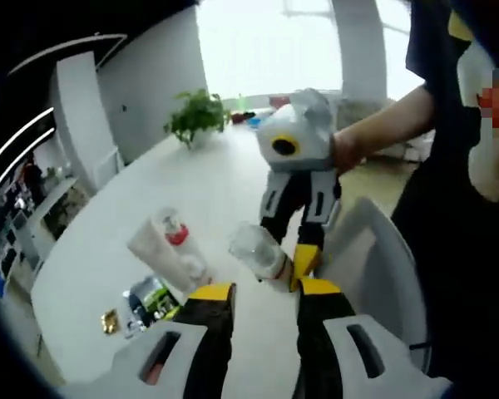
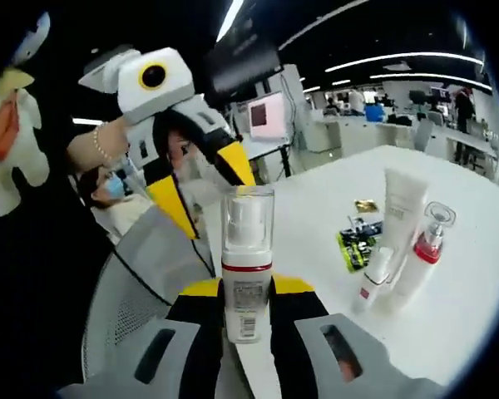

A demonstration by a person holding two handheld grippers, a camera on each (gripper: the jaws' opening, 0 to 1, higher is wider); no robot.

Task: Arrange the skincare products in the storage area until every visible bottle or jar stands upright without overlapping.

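Note:
My right gripper [image 2: 247,293] is shut on a white pump bottle [image 2: 247,274] with a clear cap and a red band, held upright above the table edge. In the left gripper view the same bottle [image 1: 258,250] hangs tilted in the right gripper [image 1: 284,263], just beyond my left gripper [image 1: 264,291], which is open with nothing between its jaws. From the right gripper view, the left gripper [image 2: 204,187] stands wide open behind the bottle. On the white table [image 2: 466,316] stand a tall white tube [image 2: 403,199], a clear pump bottle with a red collar [image 2: 428,241] and a small white tube [image 2: 374,278].
A green sachet [image 2: 353,241] and a small gold item [image 2: 366,205] lie behind the products. A grey mesh chair [image 2: 133,283] sits at the table edge under both grippers. A potted plant [image 1: 198,116] stands at the table's far end. A person's hand [image 1: 349,150] holds the right gripper.

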